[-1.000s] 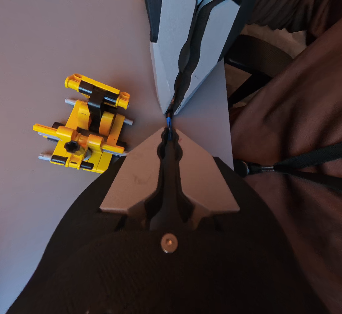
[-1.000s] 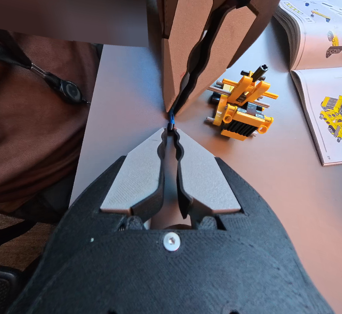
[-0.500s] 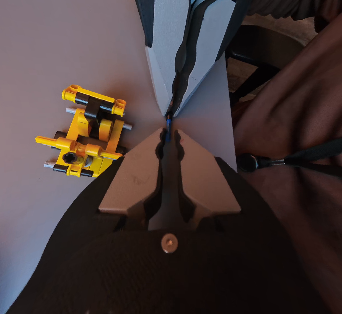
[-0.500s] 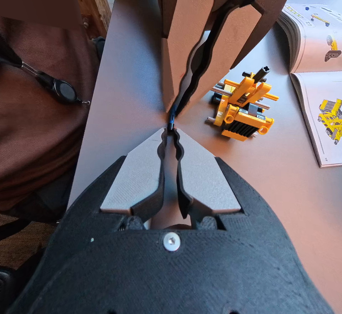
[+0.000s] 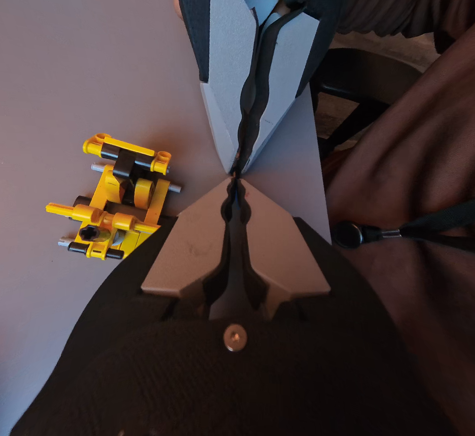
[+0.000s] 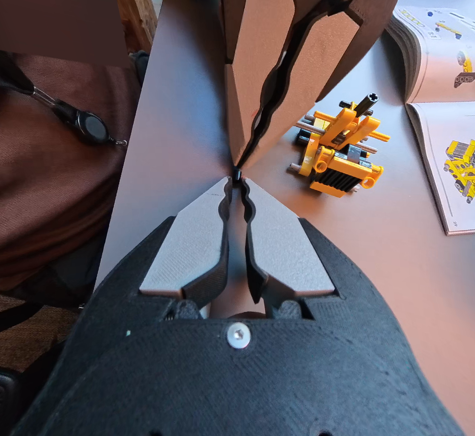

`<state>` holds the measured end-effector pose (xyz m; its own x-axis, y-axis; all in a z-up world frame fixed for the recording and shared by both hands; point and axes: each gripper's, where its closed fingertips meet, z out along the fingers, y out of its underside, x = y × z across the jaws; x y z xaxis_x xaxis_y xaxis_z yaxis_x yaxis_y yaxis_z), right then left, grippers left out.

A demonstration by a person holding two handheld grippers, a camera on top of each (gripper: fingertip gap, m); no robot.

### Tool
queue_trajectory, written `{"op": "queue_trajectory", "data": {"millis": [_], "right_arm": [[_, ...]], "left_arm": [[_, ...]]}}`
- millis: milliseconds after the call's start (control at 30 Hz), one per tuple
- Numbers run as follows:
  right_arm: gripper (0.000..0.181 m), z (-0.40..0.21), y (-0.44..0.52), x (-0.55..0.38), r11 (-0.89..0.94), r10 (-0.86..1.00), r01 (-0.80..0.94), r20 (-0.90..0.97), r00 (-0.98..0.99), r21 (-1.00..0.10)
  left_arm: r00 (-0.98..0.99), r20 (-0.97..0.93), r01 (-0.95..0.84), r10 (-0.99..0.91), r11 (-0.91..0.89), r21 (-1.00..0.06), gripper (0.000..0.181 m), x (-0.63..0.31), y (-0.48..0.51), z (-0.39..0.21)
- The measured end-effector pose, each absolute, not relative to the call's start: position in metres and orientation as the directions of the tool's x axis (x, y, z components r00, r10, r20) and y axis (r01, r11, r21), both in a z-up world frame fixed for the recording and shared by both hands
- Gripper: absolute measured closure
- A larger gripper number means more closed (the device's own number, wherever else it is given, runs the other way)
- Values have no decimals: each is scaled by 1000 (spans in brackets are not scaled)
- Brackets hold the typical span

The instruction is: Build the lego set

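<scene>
Small black plastic pin-like Lego piece with a blue part (image 6: 236,175) is pinched tip-to-tip between the two claws, held in the air above the table edge near the person's lap; too small to say whether it is one part or two being mated. Left claw (image 5: 235,185) is clenched on its end of the piece, the blue sliver visible between its pads. Right claw (image 6: 236,182) is likewise clenched, grasping the black end; its fingers are nearly closed with only the piece between them. Judgement: the step in hand is a handover or a press-fit of this pin between the two claws, a sub-step before mounting it on the model. The yellow and black partly built Lego vehicle assembly with grey axles (image 5: 115,197) sits apart on the grey table (image 5: 77,51), untouched, with a black cross axle standing up from it. Open paper instruction booklet (image 6: 442,156) lies beyond it. Next move likely calls for one claw to release cleanly while the other keeps its grip, then a careful, aligned carry to a hole on the assembly; slipping or dropping the tiny piece off the table edge is the main risk.
</scene>
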<state>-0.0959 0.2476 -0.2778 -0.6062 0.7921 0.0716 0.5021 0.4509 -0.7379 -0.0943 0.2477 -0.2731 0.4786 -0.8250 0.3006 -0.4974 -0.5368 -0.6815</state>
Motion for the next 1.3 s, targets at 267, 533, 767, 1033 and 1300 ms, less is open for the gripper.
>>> {"op": "queue_trajectory", "data": {"millis": [267, 533, 767, 1033, 1300], "right_arm": [[178, -278, 248, -96, 447, 792, 504, 66, -607, -739], [178, -278, 248, -96, 452, 792, 501, 73, -607, -738], [178, -278, 248, -96, 451, 792, 502, 71, -607, -739], [178, -278, 248, -96, 449, 792, 503, 69, -606, -739], [178, -278, 248, -95, 448, 794, 503, 71, -604, -739]], "left_arm": [[494, 341, -444, -800, -569, -692, 179, -103, 243, -259], [550, 286, -478, -784, -577, -662, 171, -108, 249, -275], [549, 267, -496, -792, -566, -659, 172, -109, 247, -275], [492, 301, -501, -817, -549, -669, 170, -104, 239, -274], [478, 298, -505, -826, -536, -676, 176, -101, 240, -275]]}}
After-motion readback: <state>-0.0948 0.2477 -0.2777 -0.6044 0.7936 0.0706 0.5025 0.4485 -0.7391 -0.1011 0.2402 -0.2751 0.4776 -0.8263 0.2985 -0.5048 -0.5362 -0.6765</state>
